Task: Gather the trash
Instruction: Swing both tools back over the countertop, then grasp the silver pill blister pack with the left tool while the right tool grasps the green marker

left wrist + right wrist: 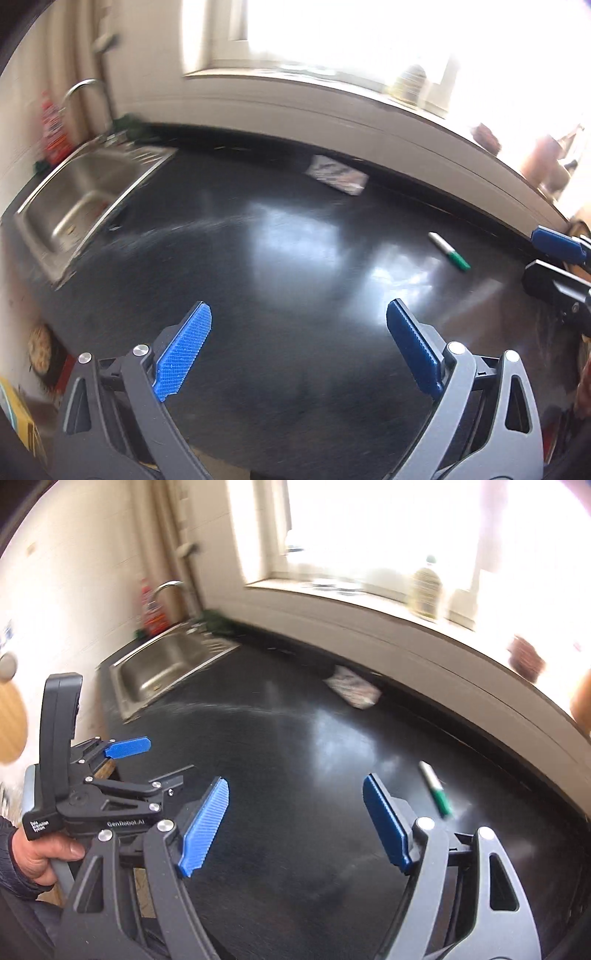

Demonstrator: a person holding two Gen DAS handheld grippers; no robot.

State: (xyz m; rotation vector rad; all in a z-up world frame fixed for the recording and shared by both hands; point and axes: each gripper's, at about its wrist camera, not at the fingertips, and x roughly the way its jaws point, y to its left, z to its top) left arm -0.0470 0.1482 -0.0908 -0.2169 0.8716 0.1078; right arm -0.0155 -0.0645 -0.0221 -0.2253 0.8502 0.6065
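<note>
Looking down from the left wrist, the left gripper (299,314) hangs over a black counter (295,369) with its jaws spread wide and nothing between the blue pads (184,350). A crumpled wrapper (338,173) lies far across the counter, close against the wall under the windowsill (332,85). A green-capped marker (448,251) lies to the right, nearer than the wrapper and well apart from it. A steel sink (81,195) sits at the far left with a tap (79,90) and a red bottle (53,125) behind it. The right gripper (557,258) pokes in at the right edge.

From the right wrist, the right gripper (295,797) also stands open and empty above the counter (295,867). The wrapper (352,690) is far ahead by the wall, the marker (436,788) just right of the right pad (386,823). The sink (162,668) is far left. The left gripper (136,753) shows at near left, held by a hand (44,853) in a dark sleeve (14,878).
</note>
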